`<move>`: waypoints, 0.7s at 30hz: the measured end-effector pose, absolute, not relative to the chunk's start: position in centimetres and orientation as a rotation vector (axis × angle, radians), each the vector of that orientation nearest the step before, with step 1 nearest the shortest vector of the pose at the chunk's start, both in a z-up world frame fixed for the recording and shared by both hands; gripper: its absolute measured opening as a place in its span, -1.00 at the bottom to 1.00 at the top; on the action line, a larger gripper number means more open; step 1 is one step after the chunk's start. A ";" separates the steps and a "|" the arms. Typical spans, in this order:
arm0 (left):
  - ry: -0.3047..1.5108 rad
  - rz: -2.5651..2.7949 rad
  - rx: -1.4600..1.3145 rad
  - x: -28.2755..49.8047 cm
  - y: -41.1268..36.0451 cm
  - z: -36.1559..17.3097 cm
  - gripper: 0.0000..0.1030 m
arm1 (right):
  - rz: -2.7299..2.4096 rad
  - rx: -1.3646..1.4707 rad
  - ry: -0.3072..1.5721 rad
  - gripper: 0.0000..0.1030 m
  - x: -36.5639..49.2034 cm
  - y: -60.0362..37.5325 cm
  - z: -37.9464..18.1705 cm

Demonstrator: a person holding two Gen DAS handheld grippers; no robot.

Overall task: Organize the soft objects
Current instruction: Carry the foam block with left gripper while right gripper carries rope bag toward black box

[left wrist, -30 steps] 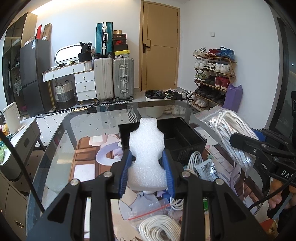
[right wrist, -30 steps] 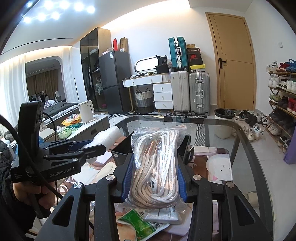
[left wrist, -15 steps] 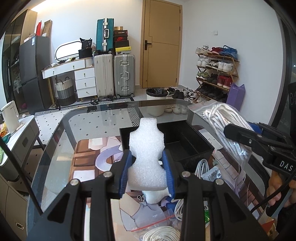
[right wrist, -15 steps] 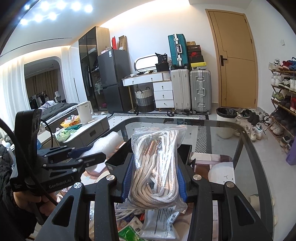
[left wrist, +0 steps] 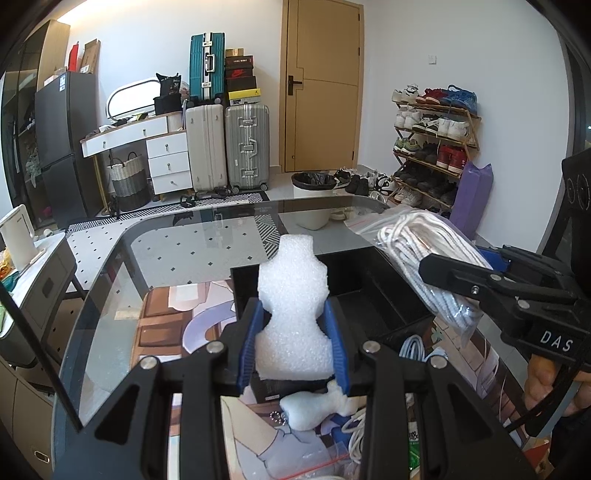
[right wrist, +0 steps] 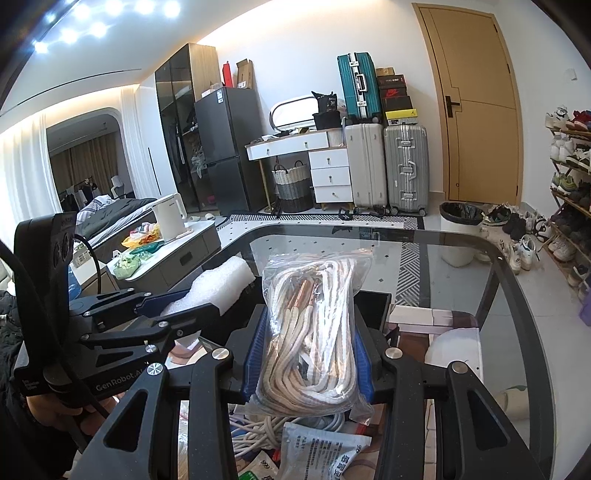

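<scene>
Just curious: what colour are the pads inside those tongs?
Blue pads on black tongs, clearest in the right wrist view.

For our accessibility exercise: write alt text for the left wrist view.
The left claw grips a white foam piece above a black box on a glass table. At right, the right claw holds a bagged rope.

White walls [left wrist: 424, 29], tan door [left wrist: 319, 85], suitcases [left wrist: 245, 146]
</scene>
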State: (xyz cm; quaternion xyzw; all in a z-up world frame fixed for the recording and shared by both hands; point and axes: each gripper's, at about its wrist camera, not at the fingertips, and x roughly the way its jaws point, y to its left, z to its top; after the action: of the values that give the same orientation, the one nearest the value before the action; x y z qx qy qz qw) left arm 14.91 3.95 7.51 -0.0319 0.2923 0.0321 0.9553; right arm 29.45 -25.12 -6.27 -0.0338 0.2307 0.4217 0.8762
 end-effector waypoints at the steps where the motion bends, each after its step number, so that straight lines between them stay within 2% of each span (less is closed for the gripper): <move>1: 0.596 0.065 -0.065 15.1 3.9 7.5 -0.36 | 0.879 -0.071 0.484 -0.20 29.5 -25.0 -6.3; 21: 0.623 0.083 -0.087 17.9 5.2 6.5 -0.35 | 0.886 -0.117 0.541 -0.20 32.2 -22.4 -6.7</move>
State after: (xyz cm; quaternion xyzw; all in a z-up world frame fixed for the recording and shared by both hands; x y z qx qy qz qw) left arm 17.88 5.17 6.47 -0.0428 0.3063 0.0407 0.9501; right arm 32.15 -22.42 -6.71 -0.0561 0.2584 0.4230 0.8667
